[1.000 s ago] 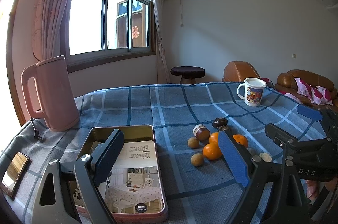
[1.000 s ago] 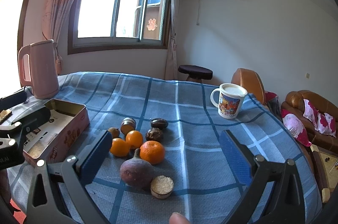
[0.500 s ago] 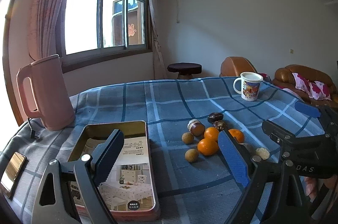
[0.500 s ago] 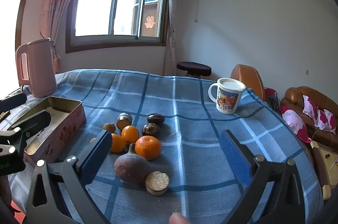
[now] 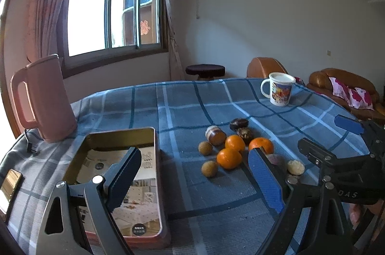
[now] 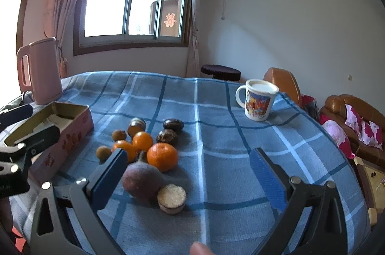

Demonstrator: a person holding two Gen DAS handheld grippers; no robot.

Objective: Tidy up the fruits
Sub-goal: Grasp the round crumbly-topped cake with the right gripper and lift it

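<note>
- Left tool [image 5: 195, 179] spread wide, empty, above the open tin [image 5: 115, 173].
- Right tool [image 6: 190, 173] spread wide, empty, over the fruits [image 6: 144, 149] clustered on the checked desk [image 6: 216, 129].

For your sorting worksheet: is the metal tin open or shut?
Open: the metal tin has no lid, and only printed paper lies inside, no fruit.

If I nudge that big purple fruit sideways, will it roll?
Probably: the purple fruit looks rounded, though its stem end may make it wobble. It lies against the halved fruit and would likely push it. The cloth may slow it.
</note>
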